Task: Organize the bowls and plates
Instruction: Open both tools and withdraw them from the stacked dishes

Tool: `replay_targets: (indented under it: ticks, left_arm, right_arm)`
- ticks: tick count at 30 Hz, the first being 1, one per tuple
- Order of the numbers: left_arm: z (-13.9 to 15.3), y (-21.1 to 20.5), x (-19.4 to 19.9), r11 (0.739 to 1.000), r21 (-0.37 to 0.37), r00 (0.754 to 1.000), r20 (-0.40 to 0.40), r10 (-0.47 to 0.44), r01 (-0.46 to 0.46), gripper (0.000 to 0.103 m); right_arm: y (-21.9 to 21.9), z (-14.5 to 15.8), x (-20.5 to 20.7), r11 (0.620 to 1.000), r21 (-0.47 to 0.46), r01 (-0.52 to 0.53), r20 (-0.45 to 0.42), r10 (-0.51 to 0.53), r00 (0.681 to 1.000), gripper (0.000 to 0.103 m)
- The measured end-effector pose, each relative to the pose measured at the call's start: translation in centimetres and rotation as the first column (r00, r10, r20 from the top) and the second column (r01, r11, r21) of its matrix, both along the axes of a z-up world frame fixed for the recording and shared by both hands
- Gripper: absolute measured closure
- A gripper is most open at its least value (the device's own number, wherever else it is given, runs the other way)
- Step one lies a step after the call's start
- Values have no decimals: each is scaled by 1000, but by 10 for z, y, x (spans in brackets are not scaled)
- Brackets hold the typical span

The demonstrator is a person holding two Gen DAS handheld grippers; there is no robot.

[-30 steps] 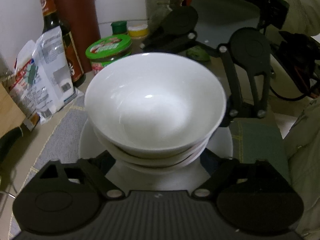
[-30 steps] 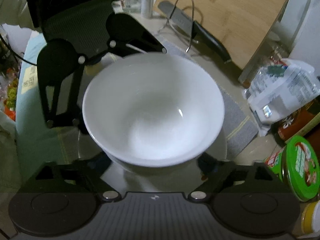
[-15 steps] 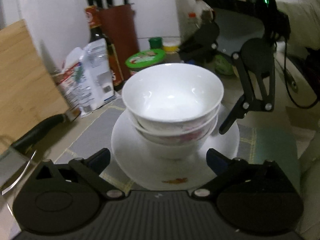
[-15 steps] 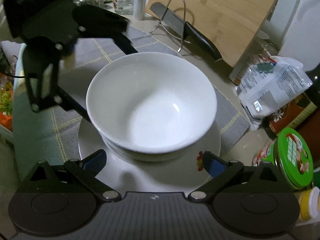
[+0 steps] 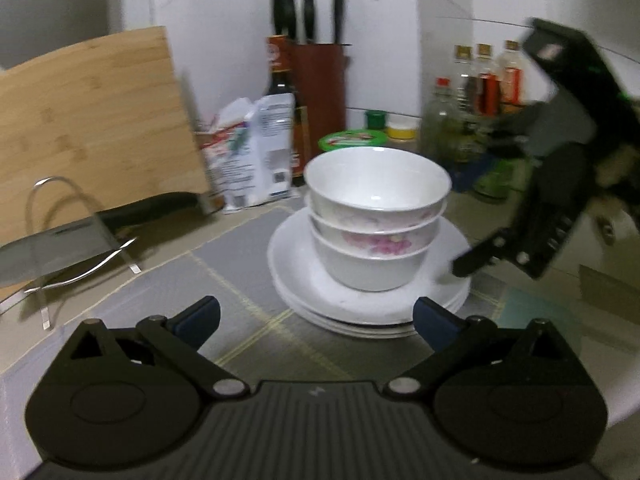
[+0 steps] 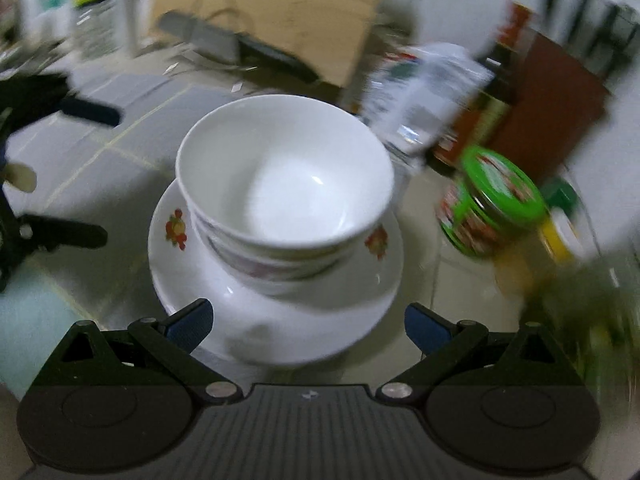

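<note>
Three white bowls are nested in a stack, the middle one with a pink flower print. They stand on a pile of white plates on a grey mat. My left gripper is open just in front of the plates, with nothing between its pads. In the right wrist view the same bowls sit on the top plate, which has fruit prints. My right gripper is open at the plate's near rim and not pressing on it. One of its fingers shows to the right of the plates.
A wooden cutting board leans at the left behind a cleaver on a wire rack. A white bag, dark bottle, knife block and green-lidded jar stand behind the stack. Several bottles stand at the back right.
Both grippers have drawn back from the bowl stack and tilted up. The left jaws widened and came off the bowls. The stack stays on the plates.
</note>
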State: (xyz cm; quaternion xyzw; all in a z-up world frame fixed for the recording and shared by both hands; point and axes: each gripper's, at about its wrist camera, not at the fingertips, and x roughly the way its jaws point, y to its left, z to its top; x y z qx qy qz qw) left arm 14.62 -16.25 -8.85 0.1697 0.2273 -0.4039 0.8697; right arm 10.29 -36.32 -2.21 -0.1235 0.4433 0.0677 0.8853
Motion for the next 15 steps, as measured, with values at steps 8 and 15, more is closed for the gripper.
replay_targets:
  ticks: [8, 15]
  left_arm:
    - [19, 12, -32, 987, -43, 988, -33, 154, -155, 1]
    - [35, 21, -48, 970, 2, 966, -91, 243, -244, 1]
  right_arm:
    - [39, 6, -47, 923, 89, 375, -30, -374, 927, 0]
    - [52, 33, -87, 828, 167, 536, 13, -545, 838, 0]
